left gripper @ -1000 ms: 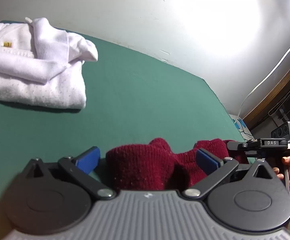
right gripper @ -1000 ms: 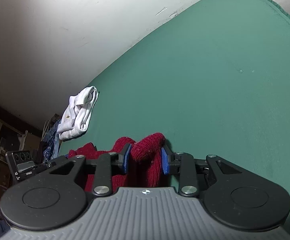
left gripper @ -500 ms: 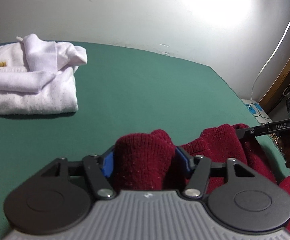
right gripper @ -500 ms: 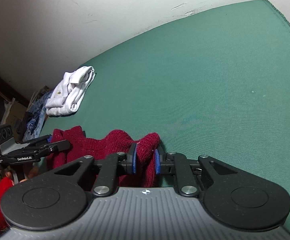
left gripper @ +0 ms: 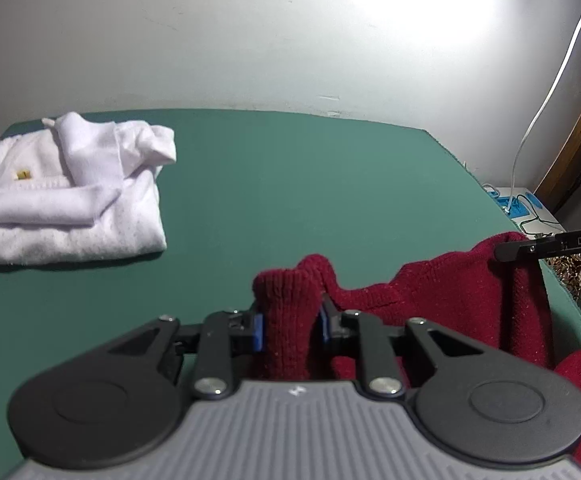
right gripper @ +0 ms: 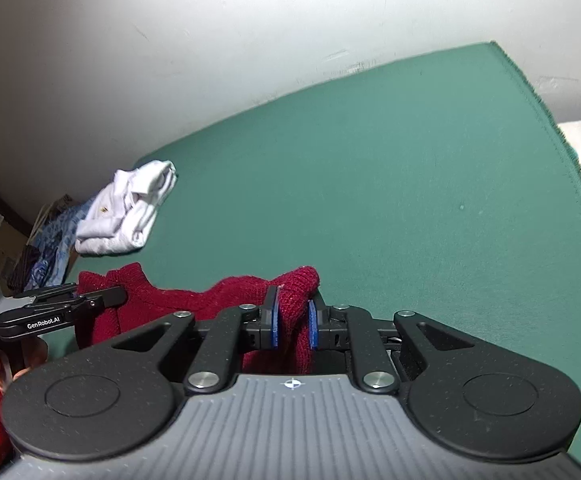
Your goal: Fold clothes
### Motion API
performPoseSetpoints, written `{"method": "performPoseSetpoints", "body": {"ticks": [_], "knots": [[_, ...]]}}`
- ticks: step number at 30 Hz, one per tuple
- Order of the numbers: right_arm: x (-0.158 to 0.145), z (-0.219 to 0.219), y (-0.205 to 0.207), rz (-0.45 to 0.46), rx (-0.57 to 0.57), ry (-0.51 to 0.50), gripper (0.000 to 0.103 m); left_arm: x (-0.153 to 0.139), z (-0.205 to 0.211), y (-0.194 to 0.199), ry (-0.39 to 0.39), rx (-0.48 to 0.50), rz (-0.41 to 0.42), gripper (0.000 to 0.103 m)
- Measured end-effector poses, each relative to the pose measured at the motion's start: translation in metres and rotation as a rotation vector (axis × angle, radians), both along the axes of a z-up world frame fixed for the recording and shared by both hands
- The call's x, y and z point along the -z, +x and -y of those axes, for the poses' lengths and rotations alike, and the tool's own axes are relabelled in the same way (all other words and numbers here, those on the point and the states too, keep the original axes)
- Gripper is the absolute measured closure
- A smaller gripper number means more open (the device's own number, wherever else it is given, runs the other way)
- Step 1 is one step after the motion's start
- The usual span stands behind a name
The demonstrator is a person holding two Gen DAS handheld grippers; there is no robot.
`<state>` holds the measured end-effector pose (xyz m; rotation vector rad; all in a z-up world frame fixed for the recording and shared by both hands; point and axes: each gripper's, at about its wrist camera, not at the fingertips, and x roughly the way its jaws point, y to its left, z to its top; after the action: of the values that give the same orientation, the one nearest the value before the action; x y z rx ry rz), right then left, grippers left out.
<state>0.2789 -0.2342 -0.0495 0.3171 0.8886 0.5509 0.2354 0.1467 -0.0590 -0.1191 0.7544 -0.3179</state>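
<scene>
Since the knit is soft and limp, I expect the maroon sweater (left gripper: 442, 292) to sag between holds, so I take it at two bunched edge points. Left gripper (left gripper: 289, 322) has just been closing and now pinches a knit fold; right gripper (right gripper: 293, 322) likewise clamps the other bunch. Garment sits at the near edge of the green tabletop (right gripper: 390, 168), partly raised. Folded white garment (left gripper: 66, 188) lies well apart at far left, not obstructing; open cloth ahead

Red sweater (left gripper: 442, 292) coarse knit; white garment (left gripper: 62, 200) soft cotton; green table cover (left gripper: 290, 184) matt cloth.
</scene>
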Motion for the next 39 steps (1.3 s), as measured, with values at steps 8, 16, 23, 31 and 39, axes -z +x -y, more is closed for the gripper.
{"method": "performPoseSetpoints", "body": {"ticks": [8, 16, 23, 31, 39], "knots": [[-0.035, 0.007, -0.037, 0.104, 0.002, 0.065, 0.089, -0.047, 0.001, -0.036, 0.04, 0.039, 0.097, 0.082], [-0.067, 0.02, -0.088, 0.184, -0.017, 0.087, 0.089, -0.08, 0.003, -0.085, 0.037, 0.069, 0.173, 0.082], [-0.081, 0.033, -0.133, 0.224, -0.051, 0.069, 0.089, -0.094, 0.011, -0.133, 0.011, 0.117, 0.206, 0.082], [-0.08, 0.039, -0.181, 0.252, -0.056, 0.032, 0.088, -0.092, 0.013, -0.18, 0.079, 0.128, 0.221, 0.081], [-0.075, 0.028, -0.228, 0.313, -0.127, -0.059, 0.088, -0.086, 0.007, -0.227, 0.107, 0.176, 0.21, 0.079]]}}
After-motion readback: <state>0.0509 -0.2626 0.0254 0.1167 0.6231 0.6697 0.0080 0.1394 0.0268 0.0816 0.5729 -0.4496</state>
